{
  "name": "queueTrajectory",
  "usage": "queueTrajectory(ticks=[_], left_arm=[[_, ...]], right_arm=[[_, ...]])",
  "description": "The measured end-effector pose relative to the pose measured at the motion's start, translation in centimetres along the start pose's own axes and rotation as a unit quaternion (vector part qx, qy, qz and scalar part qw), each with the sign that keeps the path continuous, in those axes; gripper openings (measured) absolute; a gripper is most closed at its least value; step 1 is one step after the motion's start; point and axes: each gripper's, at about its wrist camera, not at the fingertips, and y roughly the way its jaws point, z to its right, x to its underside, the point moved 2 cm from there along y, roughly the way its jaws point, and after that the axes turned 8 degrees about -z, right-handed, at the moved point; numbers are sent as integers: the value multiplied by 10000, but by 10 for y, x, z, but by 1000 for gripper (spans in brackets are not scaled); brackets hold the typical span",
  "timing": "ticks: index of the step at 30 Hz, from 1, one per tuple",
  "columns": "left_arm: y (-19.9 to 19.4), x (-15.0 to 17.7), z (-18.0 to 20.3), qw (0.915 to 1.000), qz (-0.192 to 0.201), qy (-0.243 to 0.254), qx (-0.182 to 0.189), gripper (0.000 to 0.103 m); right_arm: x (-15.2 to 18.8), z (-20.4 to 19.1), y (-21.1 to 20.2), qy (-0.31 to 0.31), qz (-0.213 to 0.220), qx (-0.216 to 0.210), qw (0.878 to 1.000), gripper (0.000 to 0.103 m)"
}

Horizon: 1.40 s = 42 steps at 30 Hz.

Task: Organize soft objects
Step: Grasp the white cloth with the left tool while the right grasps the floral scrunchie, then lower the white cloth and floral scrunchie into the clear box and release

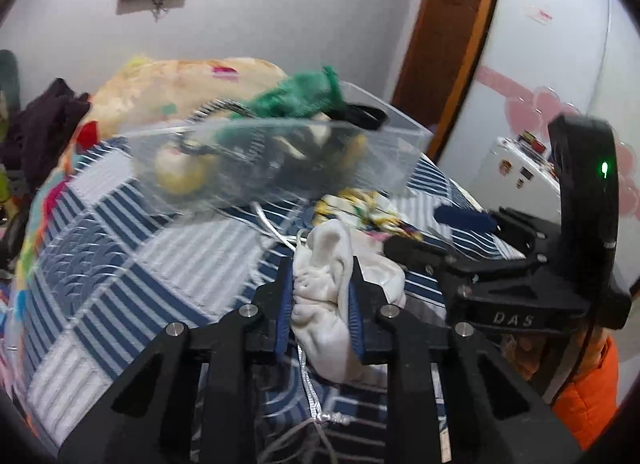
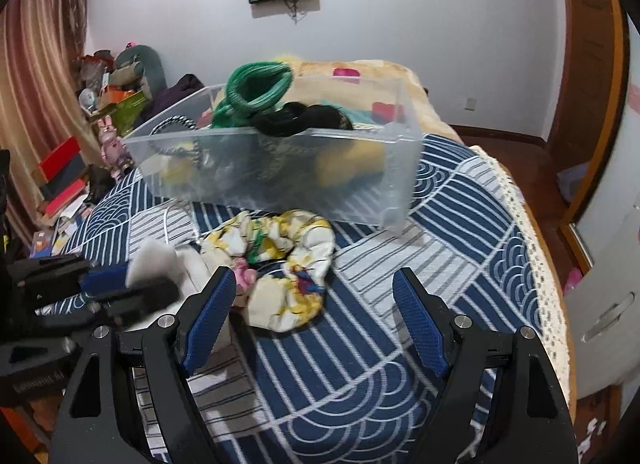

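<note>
- Because the job is to tidy soft things away, the left gripper (image 1: 320, 300) has its jaws squeezed on a white cloth (image 1: 328, 304), and the blue pads press it from both sides.
- Some of the cloth sticks out past the tips and some hangs down behind the jaws, so the hold is on the middle of the bundle. That looks like a safe spot, since a soft thing can slip if only a corner is held.
- A thin white cord (image 1: 310, 388) lies on the bed (image 2: 460, 224) under the jaws. It may be tied to the cloth, but that is hard to tell.
- The right gripper (image 2: 316, 316) has its jaws wide apart with nothing between them.
- A flowery scrunchie (image 2: 280, 260) lies just ahead of the right jaws, close to the left finger. The jaws seem to be open so they can come down around it.
- A clear bin (image 2: 400, 168) sits farther ahead of both pairs of jaws. It already holds a green band (image 2: 256, 86) and some dark and yellow soft things, so it is likely where the cloth and scrunchie should go.
- Both grippers are near each other, so they could bump.
</note>
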Motion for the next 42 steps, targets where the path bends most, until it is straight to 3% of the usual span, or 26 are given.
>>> queueTrajectory(ticks=[4, 8, 10, 12, 13, 22, 32, 36, 42], left_arm=[[-16, -3, -15, 9996, 199, -129, -158, 24], [-24, -5, -27, 9990, 287, -253, -210, 24], [-26, -5, -30, 9988, 315, -300, -240, 24], [-30, -6, -33, 9985, 354, -323, -258, 24], [-30, -9, -34, 9983, 385, -327, -282, 24], [-57, -32, -46, 9943, 862, -372, -507, 24], [-75, -78, -48, 9875, 1387, -222, -715, 24], [-69, -96, -49, 9863, 1426, -196, -808, 24], [-45, -118, -60, 9875, 1247, -294, -918, 24]], right_arm=[[0, -8, 9, -110, -148, -117, 9998, 76], [2, -19, 20, -338, -287, -50, 9990, 62], [1, -22, 17, -422, -272, -124, 9987, 34], [0, -21, 15, -388, -262, -211, 9987, 17], [-1, -20, 13, -363, -224, -215, 9989, 15], [-7, -17, -27, -478, 428, -131, 9979, 13], [-35, -2, -68, -270, 1228, 43, 9921, 13], [-53, -3, -69, -196, 1467, 175, 9888, 13], [-69, -1, -53, -28, 1441, 277, 9892, 13]])
